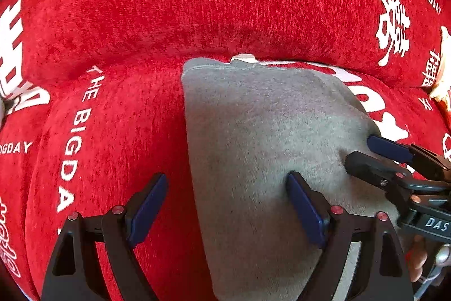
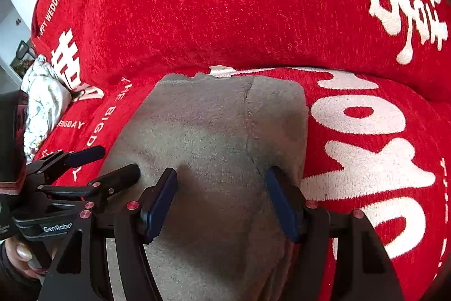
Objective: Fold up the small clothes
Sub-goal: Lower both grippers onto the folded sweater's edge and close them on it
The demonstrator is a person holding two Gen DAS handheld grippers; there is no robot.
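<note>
A grey folded garment (image 1: 262, 131) lies flat on the red sofa cover (image 1: 126, 131), its far edge against the backrest. My left gripper (image 1: 227, 177) is open and straddles the garment's left edge, one finger over red fabric and the other over grey cloth. My right gripper (image 2: 220, 172) is open above the garment (image 2: 214, 126), with nothing pinched; its right finger sits near the garment's right edge and a seam line. Each gripper shows in the other's view: the right gripper (image 1: 362, 151) at the garment's right side, the left gripper (image 2: 119, 160) at its left side.
The red backrest (image 2: 225, 13) with white lettering rises just behind the garment. A white patterned cloth (image 2: 42, 103) lies on the seat far to the left. A cream item (image 1: 442, 81) sits at the right edge. A person's hand (image 2: 19, 253) holds the left gripper's handle.
</note>
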